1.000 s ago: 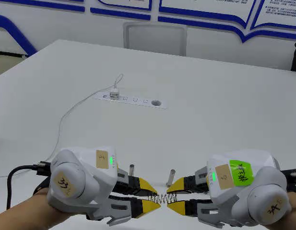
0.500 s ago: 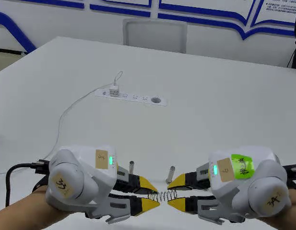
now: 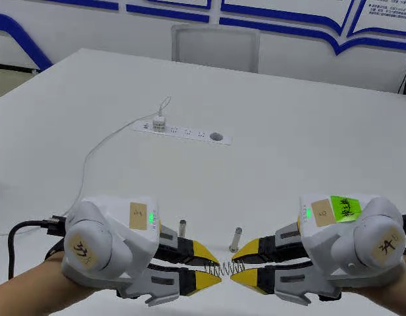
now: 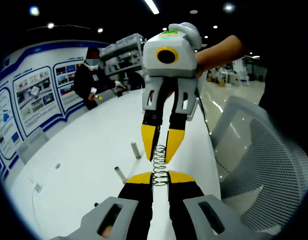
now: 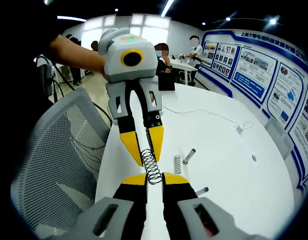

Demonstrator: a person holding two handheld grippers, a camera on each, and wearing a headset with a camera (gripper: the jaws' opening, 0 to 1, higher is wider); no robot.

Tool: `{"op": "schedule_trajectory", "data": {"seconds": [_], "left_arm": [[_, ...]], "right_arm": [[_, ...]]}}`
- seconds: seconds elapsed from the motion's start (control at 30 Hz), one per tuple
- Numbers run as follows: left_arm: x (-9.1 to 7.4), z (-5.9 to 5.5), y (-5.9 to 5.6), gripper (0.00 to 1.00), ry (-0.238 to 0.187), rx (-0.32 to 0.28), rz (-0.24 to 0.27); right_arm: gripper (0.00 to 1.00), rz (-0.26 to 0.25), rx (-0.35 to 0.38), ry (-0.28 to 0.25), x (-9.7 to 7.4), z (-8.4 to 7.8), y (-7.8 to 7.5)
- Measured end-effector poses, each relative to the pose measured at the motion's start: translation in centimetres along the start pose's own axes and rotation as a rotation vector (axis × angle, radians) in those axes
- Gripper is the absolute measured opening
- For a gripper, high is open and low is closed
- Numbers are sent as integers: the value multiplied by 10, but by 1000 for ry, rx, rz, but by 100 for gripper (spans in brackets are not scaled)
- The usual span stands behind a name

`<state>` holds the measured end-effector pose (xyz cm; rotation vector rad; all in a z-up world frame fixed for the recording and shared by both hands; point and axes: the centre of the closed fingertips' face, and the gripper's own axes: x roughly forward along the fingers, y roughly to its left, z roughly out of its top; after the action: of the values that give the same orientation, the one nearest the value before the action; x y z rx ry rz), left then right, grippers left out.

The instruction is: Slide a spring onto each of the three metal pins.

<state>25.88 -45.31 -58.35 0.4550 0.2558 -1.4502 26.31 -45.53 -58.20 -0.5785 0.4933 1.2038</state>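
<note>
A small steel spring hangs level between my two grippers, just above the white table. My left gripper is shut on its left end and my right gripper is shut on its right end. In the left gripper view the spring runs from my own yellow tips up to the right gripper. Two short metal pins lie on the table just behind the tips. The right gripper view shows a second spring lying loose beside a pin.
A white power strip with a plug and a white cable lies mid-table. A black cable trails from the left gripper. A grey chair stands at the far edge, a mesh chair at the near edge. People stand in the background.
The right gripper has drawn a little to the right and the spring between the tips looks longer. The left gripper has held its place.
</note>
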Motion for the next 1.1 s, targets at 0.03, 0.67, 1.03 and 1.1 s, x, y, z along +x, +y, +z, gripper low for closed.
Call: {"op": "schedule_trajectory", "data": {"seconds": [0.03,0.67,1.03,1.1], "left_arm": [[0,0,0,9,-4,-5,0],[-4,4,-2,9,-59,-78,-6],[-3,8,-4,9,-95,-116,-3],[-2,9,-3,9,-99,-117,7]], "right_arm": [[11,1,10,-10,-1,2,0],[11,62,123,-138,-6,22,6],[11,84,259,-259,-7,41,6],[11,76,234,-243,-7,40,5]]}}
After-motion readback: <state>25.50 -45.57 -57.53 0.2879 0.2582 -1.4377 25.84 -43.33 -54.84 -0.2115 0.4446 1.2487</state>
